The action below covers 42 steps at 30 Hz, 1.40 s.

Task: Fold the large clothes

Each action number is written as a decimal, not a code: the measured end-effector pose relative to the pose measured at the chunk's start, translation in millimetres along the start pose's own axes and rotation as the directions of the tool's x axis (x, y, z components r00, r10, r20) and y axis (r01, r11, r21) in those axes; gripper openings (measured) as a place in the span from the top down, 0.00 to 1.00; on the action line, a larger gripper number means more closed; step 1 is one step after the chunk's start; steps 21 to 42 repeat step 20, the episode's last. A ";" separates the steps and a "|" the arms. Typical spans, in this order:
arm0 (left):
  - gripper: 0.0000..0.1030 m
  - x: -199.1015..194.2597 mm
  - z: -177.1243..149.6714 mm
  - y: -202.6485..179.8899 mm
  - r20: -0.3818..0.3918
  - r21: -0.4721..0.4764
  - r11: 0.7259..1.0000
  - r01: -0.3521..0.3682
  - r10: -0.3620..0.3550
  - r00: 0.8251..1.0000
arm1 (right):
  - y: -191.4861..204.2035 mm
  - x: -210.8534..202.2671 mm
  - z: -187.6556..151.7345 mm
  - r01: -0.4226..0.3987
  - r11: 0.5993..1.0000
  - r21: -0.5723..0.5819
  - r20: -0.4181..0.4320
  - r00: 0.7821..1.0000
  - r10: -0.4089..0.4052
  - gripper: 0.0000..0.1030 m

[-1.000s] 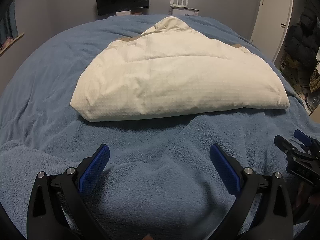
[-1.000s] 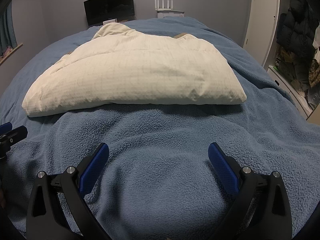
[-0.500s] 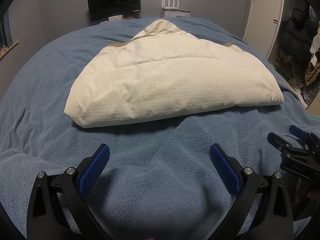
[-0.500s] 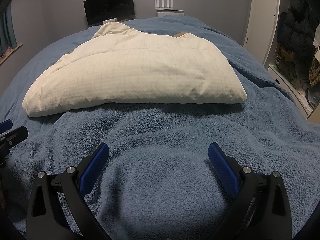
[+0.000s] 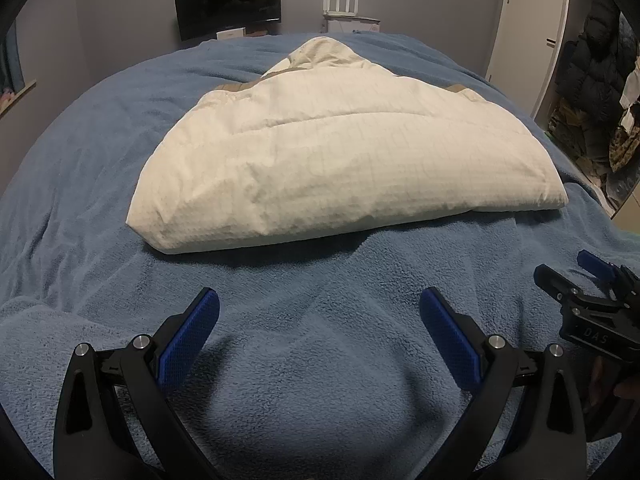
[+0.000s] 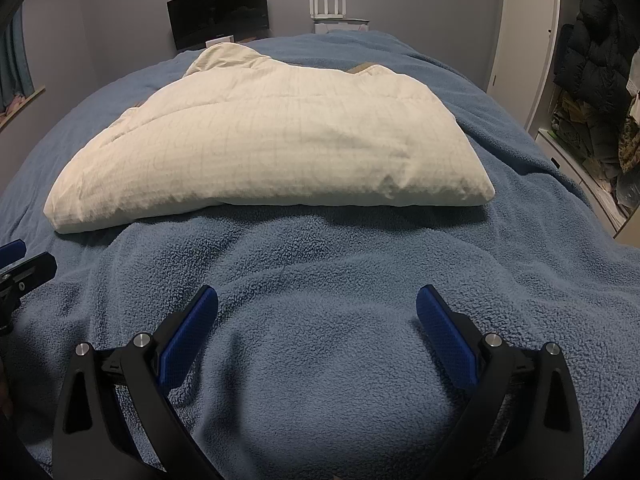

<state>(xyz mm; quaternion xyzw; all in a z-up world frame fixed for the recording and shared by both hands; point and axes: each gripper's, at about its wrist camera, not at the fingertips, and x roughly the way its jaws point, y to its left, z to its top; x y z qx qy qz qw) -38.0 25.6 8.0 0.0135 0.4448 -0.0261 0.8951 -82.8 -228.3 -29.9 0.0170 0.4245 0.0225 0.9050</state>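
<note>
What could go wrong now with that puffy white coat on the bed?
The cream padded jacket looks slippery and springy, so its fold may pop open. Both tongs, left and right, hang open above the fuzzy blue blanket; a low pinch might grab blanket along with the jacket's edge.

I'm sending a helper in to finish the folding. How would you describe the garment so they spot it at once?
Look at the wide bed under a blue fleece blanket. Near its middle lies the puffy cream quilted coat, already folded into a thick bundle with a hood-like peak pointing toward the far wall. It is the only pale thing on the blue, with faint grid stitching and tan trim.
</note>
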 end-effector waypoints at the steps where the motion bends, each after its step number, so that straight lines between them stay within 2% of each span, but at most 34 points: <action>1: 0.06 0.3 0.0 0.6 -0.001 -0.002 1.000 0.002 -0.002 1.000 | 0.0 0.0 -0.3 0.000 1.000 0.000 -0.001 1.000 0.000 0.08; 42: 0.06 0.8 -0.9 4.3 -0.006 0.005 1.000 0.010 -0.010 1.000 | 1.4 2.5 -1.0 0.000 1.000 -0.001 -0.006 1.000 0.000 0.08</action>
